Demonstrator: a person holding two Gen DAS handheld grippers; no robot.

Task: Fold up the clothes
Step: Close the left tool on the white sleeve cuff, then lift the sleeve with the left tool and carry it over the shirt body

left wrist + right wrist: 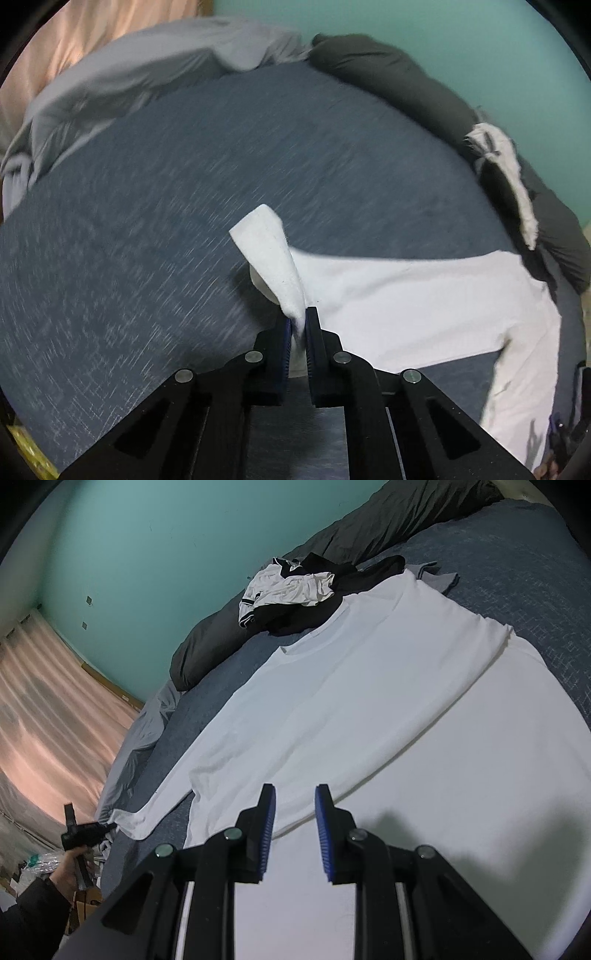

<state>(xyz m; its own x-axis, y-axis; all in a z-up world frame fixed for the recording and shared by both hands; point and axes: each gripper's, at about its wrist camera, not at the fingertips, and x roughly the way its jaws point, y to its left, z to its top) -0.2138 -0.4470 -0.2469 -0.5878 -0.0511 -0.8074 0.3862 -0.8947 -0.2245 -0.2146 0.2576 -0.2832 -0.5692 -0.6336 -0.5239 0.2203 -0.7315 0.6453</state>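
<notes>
Left gripper (299,325) pinching white shirt (406,306) sleeve; right gripper (295,801) parted, empty, above shirt.

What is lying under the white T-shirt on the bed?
The white T-shirt lies on the blue bedcover. Near its collar it overlaps a black garment. What else lies beneath cannot be seen.

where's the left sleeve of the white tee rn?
Pinched in the left gripper, its cuff raised off the blue bedspread. In the right wrist view the sleeve is at far left, beside the grey sheet.
</notes>
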